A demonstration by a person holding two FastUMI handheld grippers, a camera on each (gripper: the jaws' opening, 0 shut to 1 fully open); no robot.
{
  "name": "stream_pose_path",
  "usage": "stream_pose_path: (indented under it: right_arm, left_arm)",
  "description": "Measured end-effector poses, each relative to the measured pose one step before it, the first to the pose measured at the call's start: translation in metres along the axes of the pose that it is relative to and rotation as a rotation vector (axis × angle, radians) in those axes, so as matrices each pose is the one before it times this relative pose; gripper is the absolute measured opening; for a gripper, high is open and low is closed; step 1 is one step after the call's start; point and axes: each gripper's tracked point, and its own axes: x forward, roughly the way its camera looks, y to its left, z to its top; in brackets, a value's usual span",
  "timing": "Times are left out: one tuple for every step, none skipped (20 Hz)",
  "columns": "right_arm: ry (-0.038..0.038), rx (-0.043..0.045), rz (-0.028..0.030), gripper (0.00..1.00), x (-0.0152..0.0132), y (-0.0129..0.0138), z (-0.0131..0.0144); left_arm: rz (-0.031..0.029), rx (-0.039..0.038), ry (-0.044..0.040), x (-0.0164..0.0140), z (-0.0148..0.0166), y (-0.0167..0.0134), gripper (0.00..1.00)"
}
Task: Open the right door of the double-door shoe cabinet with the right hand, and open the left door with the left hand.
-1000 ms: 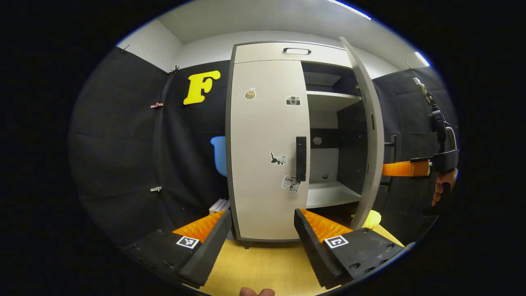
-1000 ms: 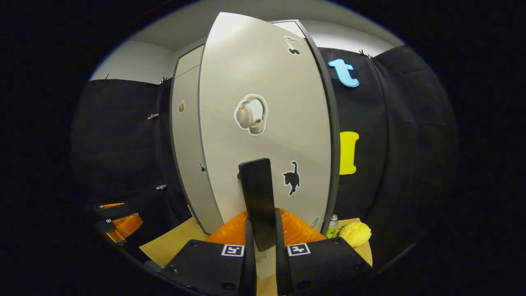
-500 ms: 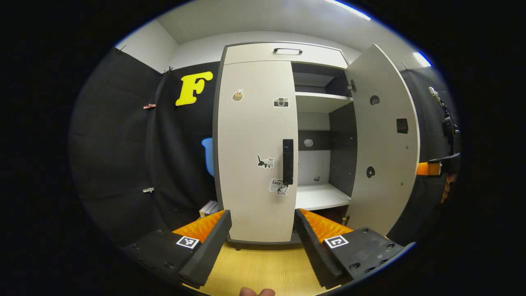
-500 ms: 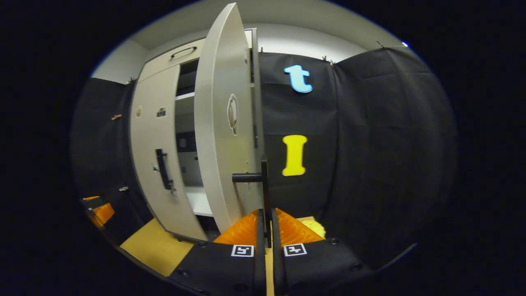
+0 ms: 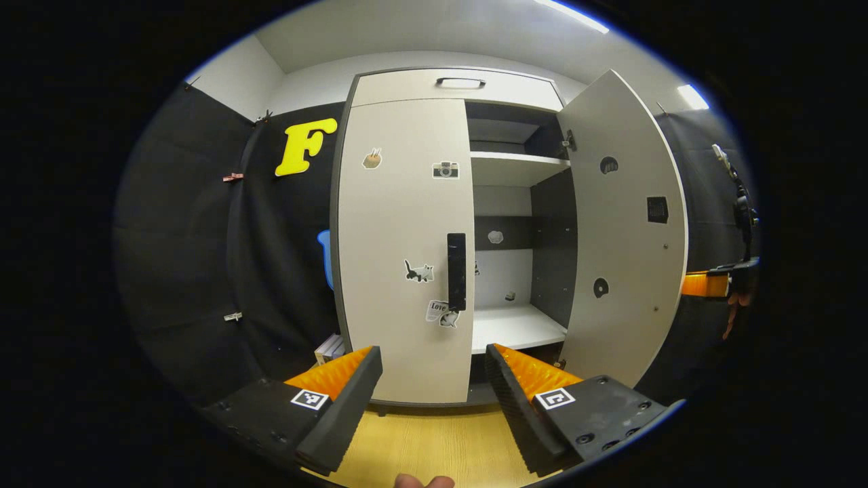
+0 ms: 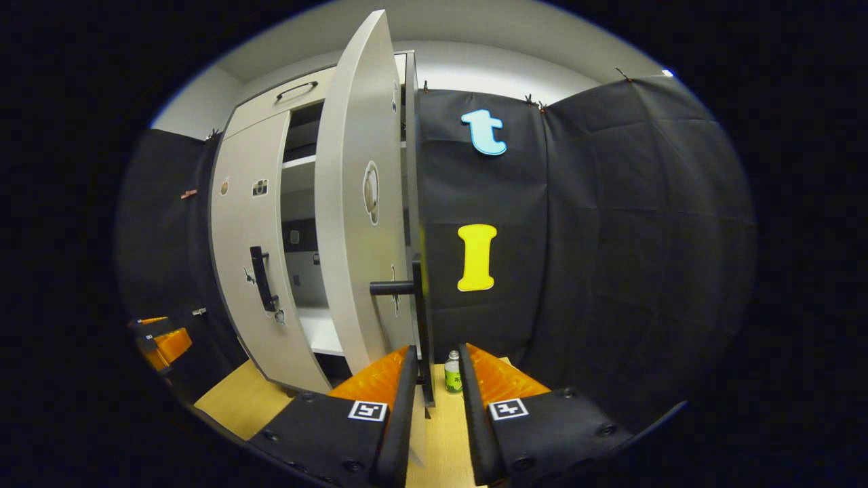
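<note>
Right door of the shoe cabinet is swung wide, inner face showing at 3 o'clock in the left gripper view, shelves exposed. Seen edge-on in the right gripper view. So step one looks done or nearly so.

Right tongs: fingers slightly parted, straddling the lower end of the right door's black handle. A gap shows on the right finger's side; the left finger sits close to the bar, contact unclear. Judged as letting go, not pinching. The right tongs also appear far out at 3 o'clock in the left gripper view, a hand behind them.

Left door is fully closed, stickers on its front, black handle along its inner edge, about centre frame. In the right gripper view it sits at 9 o'clock with its handle.

Left tongs: spread wide, holding nothing, well short of the left door, pointed at its lower half. They hang over the wooden counter. They also show at 8 o'clock in the right gripper view.

A small green bottle stands on the counter beyond the right tongs, near the open door's foot.

Progress: roughly half. Left to do: free the right tongs from the handle, bring the left tongs up to the left handle, close on it, pull the door out toward 9 o'clock.
</note>
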Motion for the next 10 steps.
stream_pose_path:
  right_arm:
    - [-0.00065, 0.00424, -0.00553, 0.46, -0.00226, -0.00048, 0.00035]
    - [0.00395, 0.00142, 0.00225, 0.5, -0.00309, 0.00041, -0.00077]
    - [-0.0006, -0.00677, -0.00858, 0.59, -0.00358, -0.00117, -0.00051]
    - [-0.00671, -0.00775, -0.005, 0.65, 0.00012, -0.00231, 0.00164]
    - [-0.01029, -0.00459, -0.00119, 0.71, -0.00453, 0.00074, 0.00407]
    - [-0.01114, -0.00587, -0.00294, 0.74, -0.00326, 0.00053, 0.0034]
    - [-0.01173, -0.00814, -0.00669, 0.79, -0.00028, -0.00006, 0.00312]
    - [-0.00971, -0.00784, -0.00149, 0.81, -0.00339, 0.00071, 0.00343]
    - [-0.0059, -0.00315, -0.00534, 0.82, -0.0026, -0.00067, 0.00195]
    - [-0.01049, 0.00181, 0.001, 0.83, -0.0027, 0.00153, 0.00314]
  left_arm:
    - [0.00045, 0.00124, 0.0028, 0.0027, 0.00125, -0.00148, 0.95]
    - [-0.00191, -0.00068, 0.00229, 0.00321, -0.00018, -0.00207, 0.95]
    - [-0.0034, -0.00157, -0.00038, 0.00342, 0.00134, -0.0018, 0.95]
    - [-0.00065, -0.00204, -0.00286, 0.00424, 0.00261, -0.00022, 0.95]
    - [-0.00045, -0.00308, -0.00482, 0.0043, 0.00292, -0.00049, 0.95]
    - [-0.00246, -0.00199, -0.00251, 0.00521, 0.00205, -0.00169, 0.95]
    - [-0.0024, -0.00039, -0.00152, 0.00543, 0.00224, -0.00167, 0.95]
    - [-0.00131, 0.00109, -0.00381, 0.00632, 0.00192, -0.00068, 0.95]
    - [-0.00182, 0.00051, -0.00619, 0.00722, 0.00359, -0.00103, 0.95]
    - [-0.00645, 0.00022, -0.00692, 0.00813, 0.00256, -0.00288, 0.95]
